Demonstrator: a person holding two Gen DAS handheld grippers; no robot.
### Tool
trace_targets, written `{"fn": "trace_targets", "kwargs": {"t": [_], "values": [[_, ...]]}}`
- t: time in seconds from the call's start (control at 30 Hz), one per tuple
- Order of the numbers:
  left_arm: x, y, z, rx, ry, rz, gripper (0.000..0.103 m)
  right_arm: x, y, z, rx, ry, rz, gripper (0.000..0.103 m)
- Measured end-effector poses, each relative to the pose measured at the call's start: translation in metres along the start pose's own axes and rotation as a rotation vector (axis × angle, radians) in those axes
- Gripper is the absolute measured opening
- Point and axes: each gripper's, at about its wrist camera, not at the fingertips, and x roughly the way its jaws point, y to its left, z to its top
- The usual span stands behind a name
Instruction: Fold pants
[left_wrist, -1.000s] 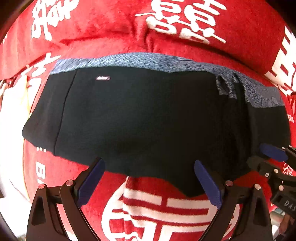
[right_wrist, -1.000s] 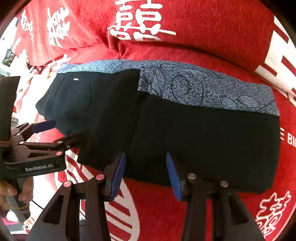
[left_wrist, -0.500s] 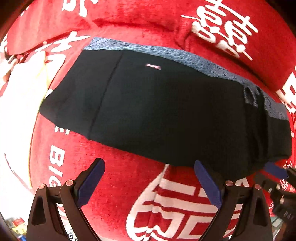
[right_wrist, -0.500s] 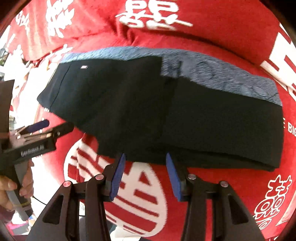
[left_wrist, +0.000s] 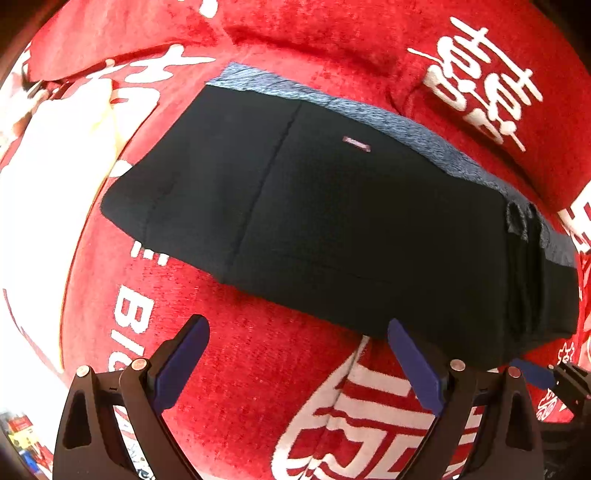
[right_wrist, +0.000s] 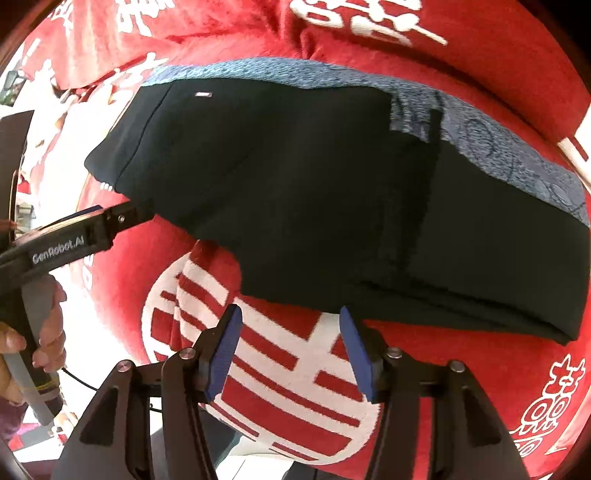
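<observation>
Two grippers over folded black pants (left_wrist: 332, 229) on red blanket (left_wrist: 258, 369), left gripper (left_wrist: 295, 362) jaws wide, empty, right gripper (right_wrist: 290, 350) jaws opening, empty

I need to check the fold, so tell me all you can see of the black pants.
The black pants lie folded into a long flat band on the red blanket, with layered edges stacked at one end. The fabric looks soft and matte, with a stitched seam, a small pale label and a blue-grey patterned strip along the far edge. Neither tool holds them; both sit open just off the near edge.
</observation>
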Motion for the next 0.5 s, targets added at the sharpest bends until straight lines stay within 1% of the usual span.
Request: {"fn": "trace_targets", "kwargs": {"t": [0.1, 0.2, 0.33, 0.43, 0.5], "values": [[0.003, 0.006, 0.001, -0.007, 0.006, -0.003, 0.098, 0.003, 0.006, 0.002, -0.016, 0.01, 0.007, 0.059], [0.0, 0.017, 0.003, -0.036, -0.016, -0.04, 0.098, 0.005, 0.011, 0.004, -0.024, 0.023, 0.016, 0.06], [-0.004, 0.05, 0.01, -0.157, -0.074, -0.094, 0.098, 0.005, 0.012, 0.006, -0.025, 0.024, 0.021, 0.06], [-0.003, 0.078, 0.015, -0.254, -0.107, -0.173, 0.098, 0.005, 0.012, 0.008, -0.026, 0.024, 0.02, 0.06], [0.0, 0.092, 0.018, -0.288, -0.131, -0.242, 0.098, 0.004, 0.013, 0.01, -0.029, 0.025, 0.024, 0.06]]}}
